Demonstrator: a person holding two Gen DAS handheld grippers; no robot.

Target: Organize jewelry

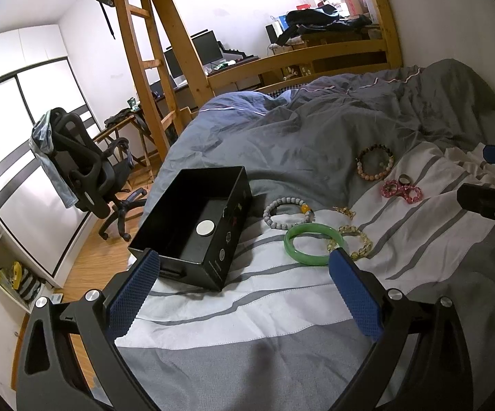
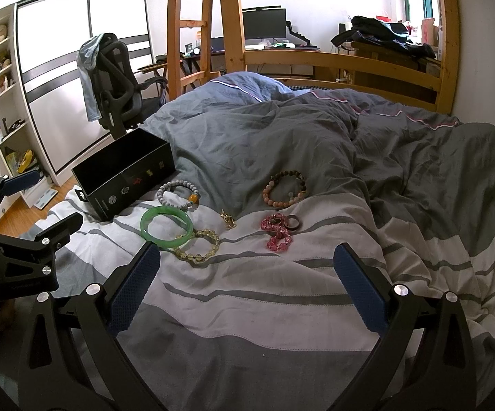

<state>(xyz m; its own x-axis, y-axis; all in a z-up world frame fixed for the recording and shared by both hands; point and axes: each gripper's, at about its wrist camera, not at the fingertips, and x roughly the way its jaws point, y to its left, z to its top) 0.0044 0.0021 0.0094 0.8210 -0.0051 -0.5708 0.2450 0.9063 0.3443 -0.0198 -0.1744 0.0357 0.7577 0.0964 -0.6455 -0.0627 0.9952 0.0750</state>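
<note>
An open black box (image 1: 192,229) (image 2: 124,174) sits on the bed, with a round white disc (image 1: 205,228) inside. To its right lie a grey bead bracelet (image 1: 287,212) (image 2: 177,194), a green bangle (image 1: 311,244) (image 2: 166,226), a yellow bead bracelet (image 1: 357,245) (image 2: 197,245), a gold trinket (image 2: 228,219), a pink bead bracelet (image 1: 401,190) (image 2: 276,231), a dark ring (image 2: 292,222) and a brown-pink bracelet (image 1: 375,162) (image 2: 284,188). My left gripper (image 1: 244,287) is open and empty, just short of the box and green bangle. My right gripper (image 2: 247,281) is open and empty, short of the jewelry.
The bed has a striped white-grey sheet (image 2: 281,308) and a rumpled grey duvet (image 2: 281,130) behind the jewelry. An office chair (image 1: 86,174) stands left of the bed on the wood floor. A wooden loft frame and ladder (image 1: 151,51) stand behind.
</note>
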